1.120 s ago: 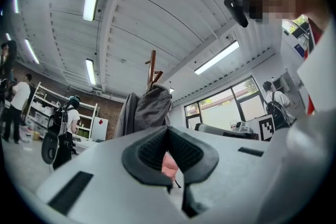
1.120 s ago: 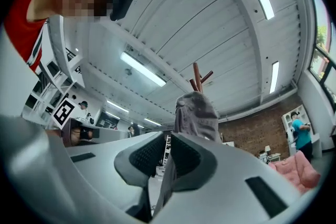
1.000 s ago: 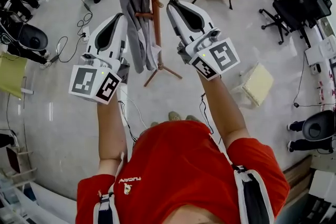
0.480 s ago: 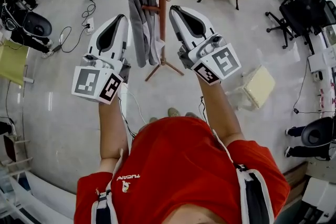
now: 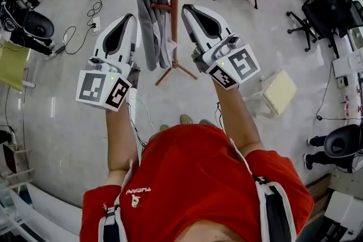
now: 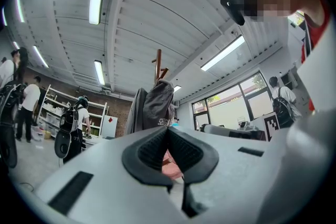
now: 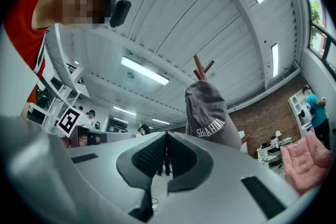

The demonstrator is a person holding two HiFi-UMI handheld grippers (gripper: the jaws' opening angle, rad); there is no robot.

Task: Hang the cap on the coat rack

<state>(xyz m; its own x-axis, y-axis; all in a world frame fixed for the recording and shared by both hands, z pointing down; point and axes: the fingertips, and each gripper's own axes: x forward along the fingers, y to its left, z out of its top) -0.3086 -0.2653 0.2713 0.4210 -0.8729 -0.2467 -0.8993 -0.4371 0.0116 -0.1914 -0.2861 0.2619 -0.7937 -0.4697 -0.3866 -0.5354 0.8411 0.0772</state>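
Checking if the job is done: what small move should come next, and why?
Probably draw both grippers back from the coat rack. The cap already sits on its top, and the left gripper and right gripper are shut with nothing between their jaws, so nothing seems left to place.

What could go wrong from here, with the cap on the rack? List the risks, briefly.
1. The cap is only draped over the top pegs of the coat rack. The left gripper and right gripper are shut, empty and close to it, so a bump might knock the cap off.
2. A cable lies on the floor near the person's feet, and a step back might snag it.
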